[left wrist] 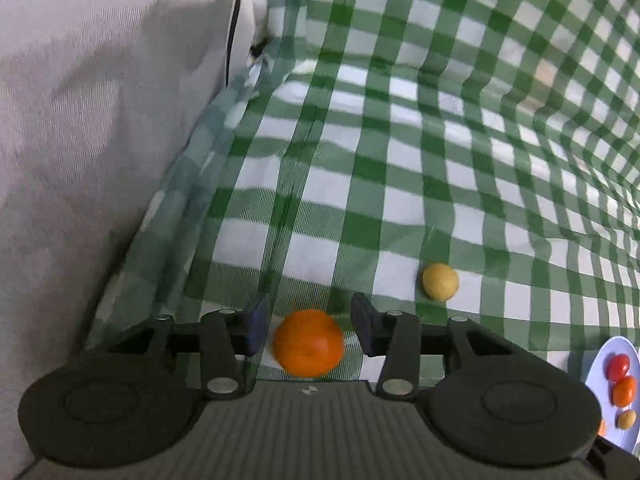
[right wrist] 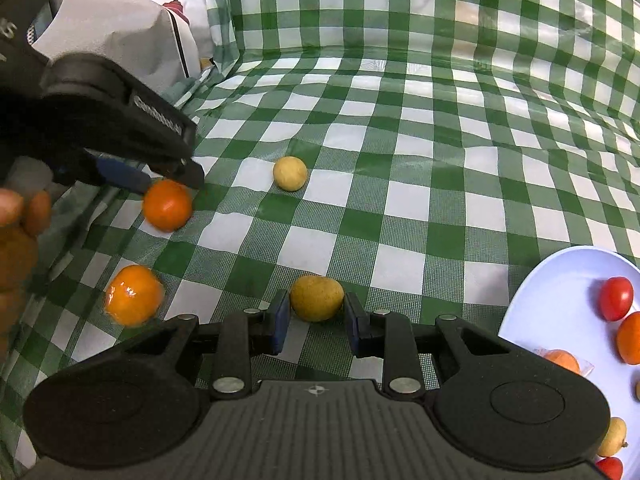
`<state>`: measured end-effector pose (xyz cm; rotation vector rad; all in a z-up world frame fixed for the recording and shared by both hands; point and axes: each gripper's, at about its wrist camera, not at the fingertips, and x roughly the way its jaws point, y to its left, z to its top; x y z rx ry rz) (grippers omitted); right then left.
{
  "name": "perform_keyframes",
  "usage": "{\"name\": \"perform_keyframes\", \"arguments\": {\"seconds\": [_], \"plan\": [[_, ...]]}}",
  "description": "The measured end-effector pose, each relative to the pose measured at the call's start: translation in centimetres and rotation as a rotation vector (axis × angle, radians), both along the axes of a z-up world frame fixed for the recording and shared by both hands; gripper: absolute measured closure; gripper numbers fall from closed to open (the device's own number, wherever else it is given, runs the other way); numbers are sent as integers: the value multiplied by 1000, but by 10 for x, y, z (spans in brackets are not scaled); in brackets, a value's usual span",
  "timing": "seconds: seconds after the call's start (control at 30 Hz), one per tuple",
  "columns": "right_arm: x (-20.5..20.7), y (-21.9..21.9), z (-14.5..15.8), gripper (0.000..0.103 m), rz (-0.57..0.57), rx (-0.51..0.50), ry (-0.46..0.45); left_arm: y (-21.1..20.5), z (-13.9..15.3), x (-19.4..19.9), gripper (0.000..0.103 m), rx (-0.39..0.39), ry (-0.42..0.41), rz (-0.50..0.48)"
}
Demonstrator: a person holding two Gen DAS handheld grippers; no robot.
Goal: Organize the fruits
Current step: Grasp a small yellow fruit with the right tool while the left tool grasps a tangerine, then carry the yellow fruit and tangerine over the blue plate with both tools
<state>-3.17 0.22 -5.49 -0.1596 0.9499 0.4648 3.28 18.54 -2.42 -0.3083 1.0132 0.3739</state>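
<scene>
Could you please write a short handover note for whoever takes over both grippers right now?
Left gripper: jaws astride the orange tangerine on the checked cloth, with gaps either side, so not gripped.
Right gripper: closed on the yellow-brown fruit, low over the cloth.
Loose on the cloth: a wrapped orange fruit and a small yellow fruit.
Done: the white plate already holds several pieces, among them a red tomato.
Left: carry the right gripper's fruit to the plate, grasp the tangerine, then collect the two loose fruits.
</scene>
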Motion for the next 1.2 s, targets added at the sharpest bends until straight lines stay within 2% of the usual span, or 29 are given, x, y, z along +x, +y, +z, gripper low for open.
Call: {"name": "perform_keyframes", "arguments": {"seconds": [0.07,0.3,0.6,1.2], "plan": [[1,1,0,73,1,1,2,1,-1,-1,69,0,-3,20],[3,-6,5,73,-15,6,-14,-13,17,-1,70,32,-58,-29],[3,-9,8,73,-34,7,-25,-38,16,1,70,36,-45,-115],[1,-28,24,73,-51,12,-70,-69,17,5,70,48,-49,-187]]}}
